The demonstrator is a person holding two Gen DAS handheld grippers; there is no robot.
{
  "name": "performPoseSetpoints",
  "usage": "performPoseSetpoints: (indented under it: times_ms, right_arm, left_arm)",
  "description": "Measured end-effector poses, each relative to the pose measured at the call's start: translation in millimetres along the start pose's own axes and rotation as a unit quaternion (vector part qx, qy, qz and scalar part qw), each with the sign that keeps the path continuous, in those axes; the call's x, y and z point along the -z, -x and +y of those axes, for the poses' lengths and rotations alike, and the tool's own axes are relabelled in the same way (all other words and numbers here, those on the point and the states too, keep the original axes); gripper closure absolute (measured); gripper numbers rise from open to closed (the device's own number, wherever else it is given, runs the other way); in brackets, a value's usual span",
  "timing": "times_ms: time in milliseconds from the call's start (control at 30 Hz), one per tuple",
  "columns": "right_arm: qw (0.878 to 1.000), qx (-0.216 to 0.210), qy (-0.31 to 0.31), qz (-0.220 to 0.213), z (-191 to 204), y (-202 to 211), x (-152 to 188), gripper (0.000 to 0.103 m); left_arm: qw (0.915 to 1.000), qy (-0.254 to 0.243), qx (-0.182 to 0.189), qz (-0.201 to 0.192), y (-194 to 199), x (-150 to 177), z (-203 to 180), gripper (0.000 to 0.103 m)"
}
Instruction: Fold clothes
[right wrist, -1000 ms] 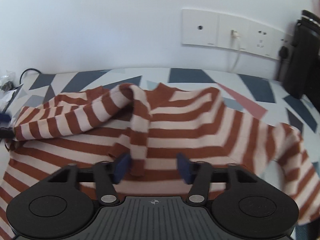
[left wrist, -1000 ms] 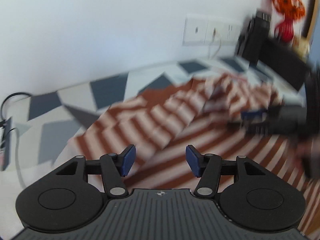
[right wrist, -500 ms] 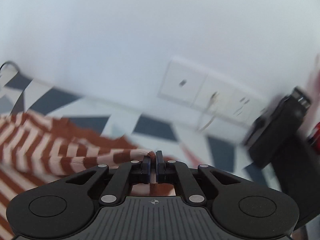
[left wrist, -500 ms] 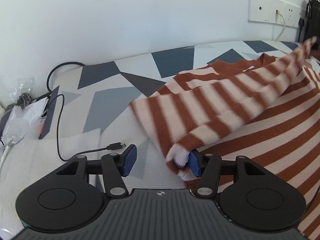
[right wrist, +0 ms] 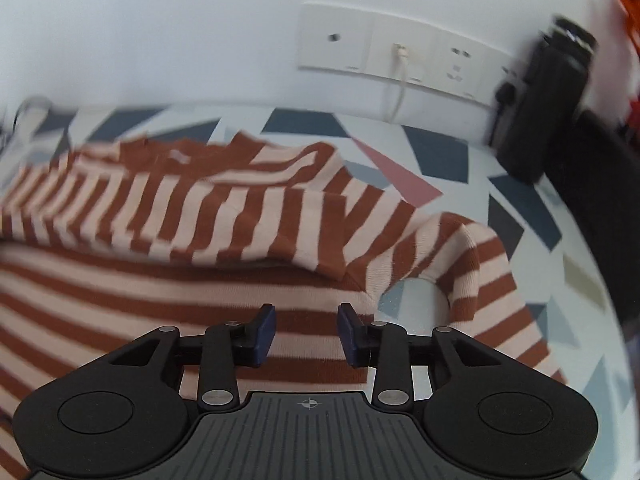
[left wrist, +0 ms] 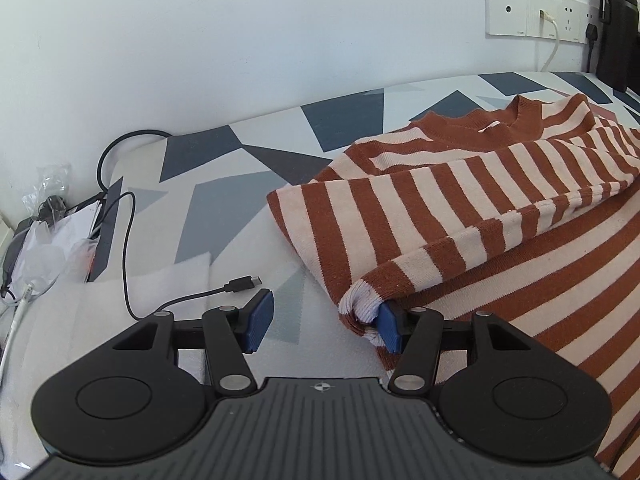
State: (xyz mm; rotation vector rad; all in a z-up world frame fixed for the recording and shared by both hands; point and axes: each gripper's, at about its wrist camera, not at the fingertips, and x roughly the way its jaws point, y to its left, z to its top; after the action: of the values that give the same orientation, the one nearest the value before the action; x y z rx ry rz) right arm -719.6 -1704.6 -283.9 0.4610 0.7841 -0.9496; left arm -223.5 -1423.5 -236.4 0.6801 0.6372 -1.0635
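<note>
With one sleeve folded across the striped sweater (left wrist: 500, 208) lying on the patterned counter (left wrist: 344, 116), the left claw (left wrist: 324, 322) gapes beside the cuff (left wrist: 360, 304) while the right claw (right wrist: 306, 334) is opening, nothing in it, so the other sleeve (right wrist: 472, 256) seems next.

Black USB cable (left wrist: 132, 248) on patterned cloth (left wrist: 344, 116); wall sockets (left wrist: 536, 10); black bottle (left wrist: 618, 32).
</note>
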Motion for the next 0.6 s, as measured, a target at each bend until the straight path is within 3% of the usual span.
performPoseSetpoints:
  times_ms: [67,133,300,333,400,467,600]
  right_arm:
    - [0.997,-0.024,-0.079,-0.005,-17.8,-4.4,-7.2,0.071]
    - [0.983,-0.066,-0.168,0.000,-33.6,-14.0,-11.2,0.070]
    - [0.922,-0.167,-0.346,0.041,-52.0,-45.8,-5.2,0.070]
    - [0.920,-0.171,-0.349,0.043,-50.1,-48.5,-5.1,0.072]
    - [0.931,-0.150,-0.331,0.037,-45.3,-46.3,-7.4,0.097]
    - [0.942,-0.125,-0.309,0.026,-41.7,-40.9,-10.3,0.098]
    - [0.951,-0.107,-0.291,0.015,-43.9,-27.3,-13.8,0.098]
  left_arm:
    - [0.9999,-0.002,-0.007,-0.011,4.3,0.0,-1.4,0.047]
    - [0.9995,-0.001,-0.016,-0.027,10.0,0.4,-2.2,0.046]
    - [0.9982,0.025,0.003,-0.054,21.3,2.1,3.3,0.046]
    - [0.9986,0.020,0.011,-0.048,20.5,2.7,3.1,0.046]
    - [0.9990,0.005,0.023,-0.038,18.9,4.8,1.1,0.046]
    - [0.9992,-0.009,0.019,-0.034,17.9,7.6,-0.1,0.046]
    - [0.9999,-0.002,0.012,-0.012,7.7,13.2,5.3,0.039]
